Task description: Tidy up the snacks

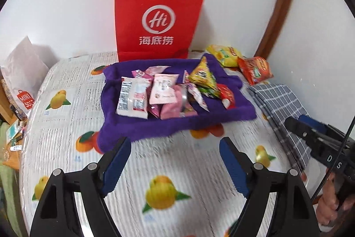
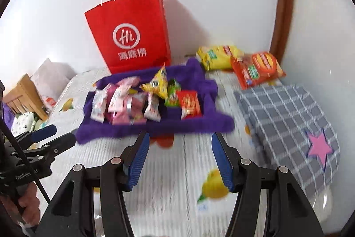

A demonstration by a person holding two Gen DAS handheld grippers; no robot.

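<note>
A purple cloth tray (image 1: 137, 132) (image 2: 124, 128) lies on the fruit-print table cover, filled with several small snack packets: pink and white ones (image 1: 164, 90) (image 2: 119, 97), a yellow triangular one (image 1: 202, 74) (image 2: 157, 83) and a red one (image 1: 227, 94) (image 2: 188, 103). A yellow chip bag (image 1: 226, 54) (image 2: 217, 57) and an orange-red chip bag (image 1: 255, 70) (image 2: 255, 70) lie behind the tray at the right. My left gripper (image 1: 175, 148) hangs open and empty in front of the tray. My right gripper (image 2: 179, 143) is also open and empty, near the tray's front edge.
A red paper bag (image 1: 157, 21) (image 2: 131, 34) stands against the wall behind the tray. A folded grey checked cloth (image 1: 279, 103) (image 2: 286, 123) with a pink star lies at the right. A white bag (image 1: 24, 79) sits off the table's left edge.
</note>
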